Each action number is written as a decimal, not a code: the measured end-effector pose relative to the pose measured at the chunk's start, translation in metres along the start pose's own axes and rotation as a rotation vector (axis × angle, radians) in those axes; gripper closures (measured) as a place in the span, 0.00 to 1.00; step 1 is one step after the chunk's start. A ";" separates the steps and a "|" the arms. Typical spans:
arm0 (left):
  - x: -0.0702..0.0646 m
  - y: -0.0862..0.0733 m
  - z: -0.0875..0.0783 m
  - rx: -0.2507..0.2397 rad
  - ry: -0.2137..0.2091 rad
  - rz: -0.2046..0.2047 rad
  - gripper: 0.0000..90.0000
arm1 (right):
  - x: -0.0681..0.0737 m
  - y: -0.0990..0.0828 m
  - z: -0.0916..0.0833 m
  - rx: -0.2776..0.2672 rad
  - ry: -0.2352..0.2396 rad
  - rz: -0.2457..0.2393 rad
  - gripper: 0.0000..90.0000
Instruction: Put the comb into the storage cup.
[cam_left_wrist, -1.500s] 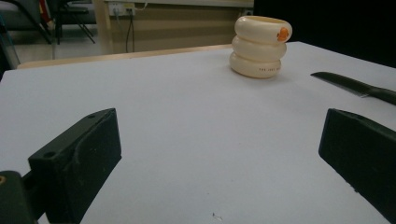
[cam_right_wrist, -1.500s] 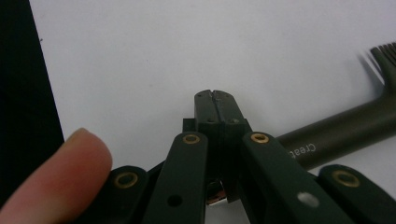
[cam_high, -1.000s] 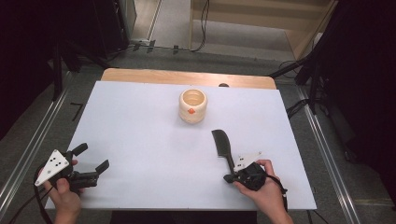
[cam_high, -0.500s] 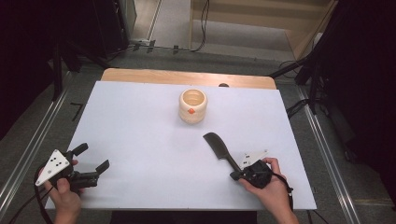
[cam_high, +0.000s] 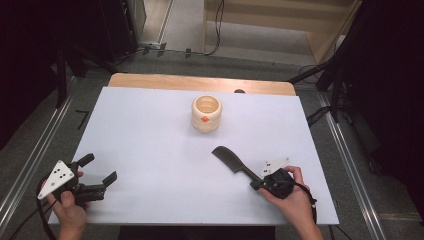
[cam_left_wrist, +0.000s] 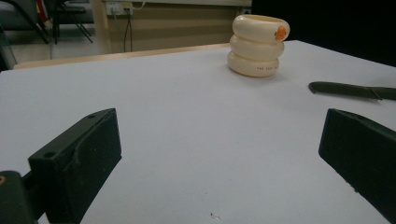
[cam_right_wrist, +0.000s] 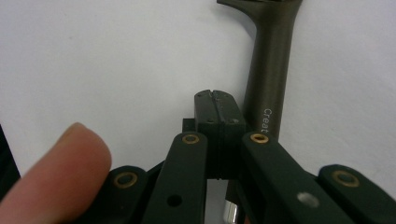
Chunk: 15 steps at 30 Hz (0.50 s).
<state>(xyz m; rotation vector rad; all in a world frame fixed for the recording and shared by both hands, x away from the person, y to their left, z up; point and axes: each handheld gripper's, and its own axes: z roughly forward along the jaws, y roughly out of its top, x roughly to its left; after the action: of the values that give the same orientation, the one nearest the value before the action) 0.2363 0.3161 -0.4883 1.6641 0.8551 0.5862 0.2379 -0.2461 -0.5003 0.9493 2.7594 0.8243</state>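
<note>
The left tool (cam_high: 97, 170) has its jaws wide apart above the white counter (cam_high: 150, 130). The right tool (cam_right_wrist: 216, 100) has its jaws pressed together beside the dark flat knife (cam_high: 233, 161), near the cream ribbed cup (cam_high: 206, 113).

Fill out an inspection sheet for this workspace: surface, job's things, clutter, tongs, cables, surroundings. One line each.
Surface: white table top, with a wooden edge strip at the far side.
Job's things: cream ribbed cup standing upright, far centre, orange mark on its side; dark knife lying flat at near right.
Clutter: nothing seen.
Tongs: left tongs open, near left corner, holding nothing; right tongs closed on each other beside the knife handle, not clearly around it.
Cables: a black cable trails from the left tongs.
Surroundings: metal rails along both table sides, grey floor, floor cables beyond the table.
</note>
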 end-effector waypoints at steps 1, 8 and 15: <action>0.000 0.000 0.000 0.000 0.000 0.000 0.00 | -0.001 0.000 -0.001 0.006 -0.011 0.004 0.98; 0.000 0.000 0.000 0.001 0.001 0.000 0.00 | -0.008 0.001 -0.001 0.010 -0.023 -0.001 0.98; -0.001 0.000 0.001 0.002 0.001 0.004 0.00 | -0.012 0.002 -0.001 0.018 -0.041 -0.003 0.98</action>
<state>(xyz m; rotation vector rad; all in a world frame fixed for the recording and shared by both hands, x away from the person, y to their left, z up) 0.2365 0.3152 -0.4884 1.6676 0.8542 0.5892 0.2486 -0.2523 -0.4991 0.9538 2.7373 0.7724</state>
